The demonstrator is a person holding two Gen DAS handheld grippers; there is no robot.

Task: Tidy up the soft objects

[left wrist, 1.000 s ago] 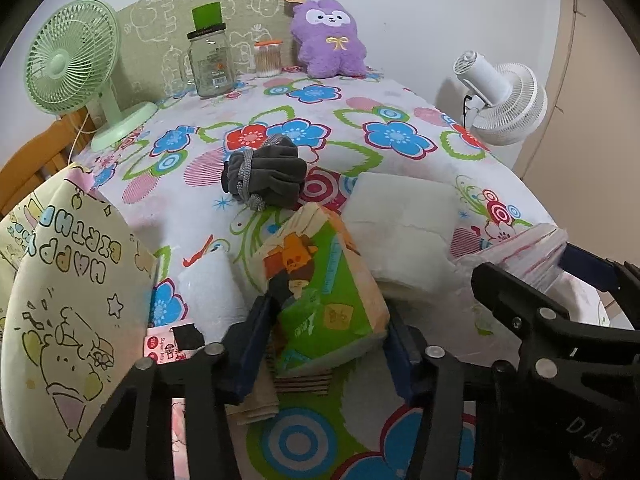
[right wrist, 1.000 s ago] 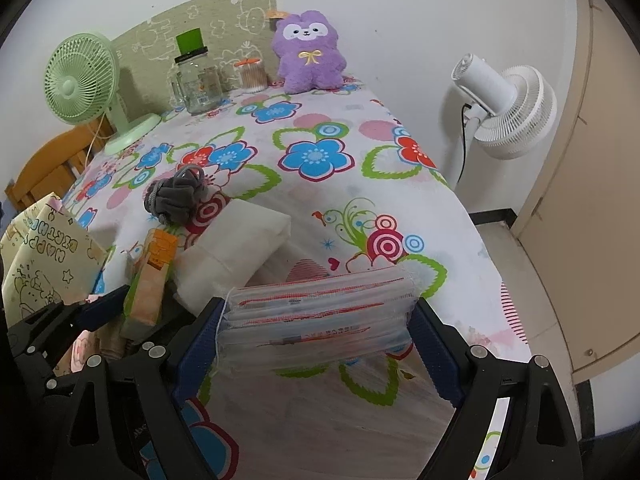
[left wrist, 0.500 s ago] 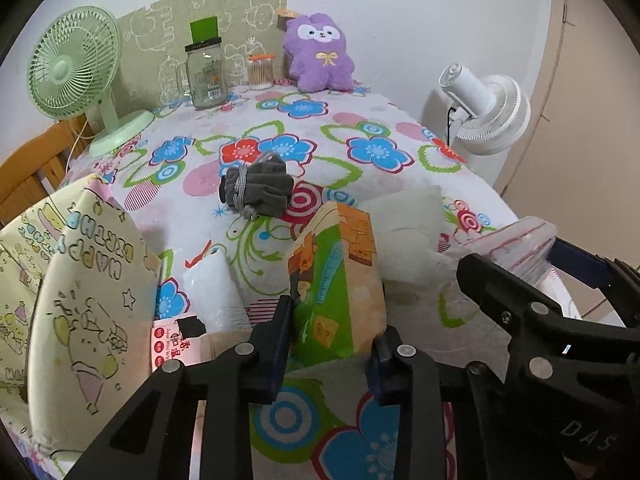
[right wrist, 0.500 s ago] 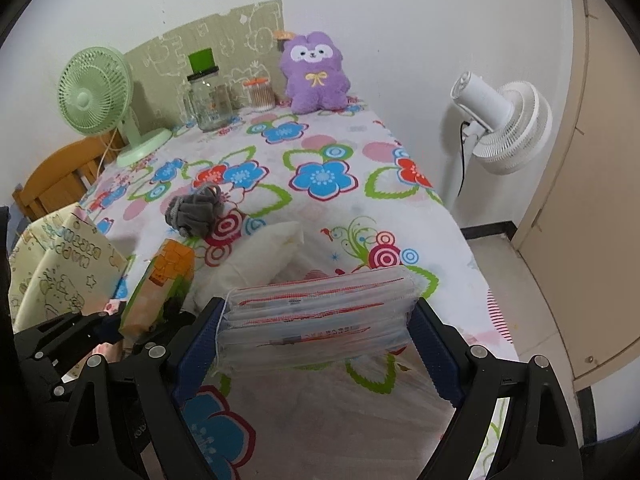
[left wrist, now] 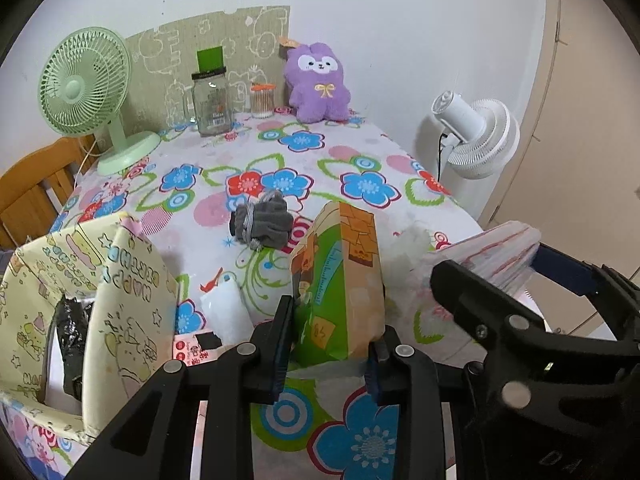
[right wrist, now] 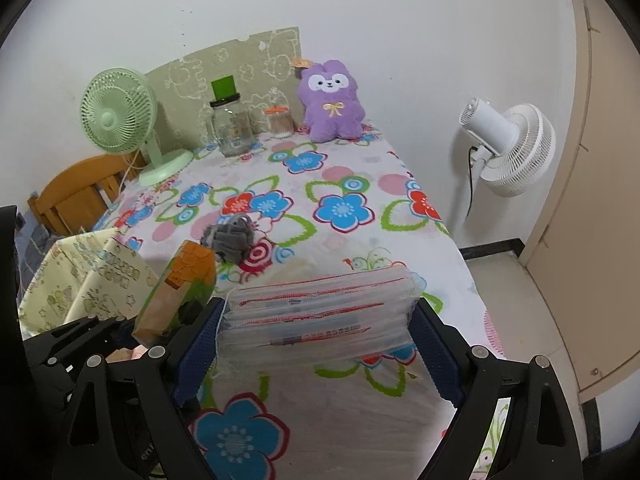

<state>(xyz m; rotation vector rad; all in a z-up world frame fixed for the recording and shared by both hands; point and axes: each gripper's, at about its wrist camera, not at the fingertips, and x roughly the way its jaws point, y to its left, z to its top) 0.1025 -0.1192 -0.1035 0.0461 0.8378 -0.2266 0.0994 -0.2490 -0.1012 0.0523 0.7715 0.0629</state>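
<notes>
Bag opening is what the coming move is turning on: the pale yellow paper gift bag with cartoon drawings [left wrist: 120,304] is standing open at about nine o'clock from the left gripper [left wrist: 328,344], just beside it and nearer that hand than the right one. The left gripper is pinching the soft green-and-orange plastic tissue pack [left wrist: 340,280] narrowly across its lower end, so the pack's long axis is running up toward twelve o'clock, clear of the flowered tablecloth [left wrist: 360,188]. The right gripper [right wrist: 316,320] is sitting at about three o'clock from the left one, its blue pads spread wide and pressing on the two short ends of a clear crinkly packet of flat white face masks with red edging [right wrist: 320,312], long axis lying crosswise from nine to three.

Judging by this, the tissue pack is likely going into the bag first, tipped toward nine o'clock; the mask packet has farther to travel.

On the cloth, a dark grey knitted bundle [left wrist: 262,222] is lying at twelve o'clock from the tissue pack, well apart, and a small white plastic-wrapped pack [left wrist: 226,312] is resting between bag and gripper. A purple plush rabbit [left wrist: 318,84] is sitting against the far wall. Something black and crinkled [left wrist: 72,336] is already showing inside the bag.
</notes>
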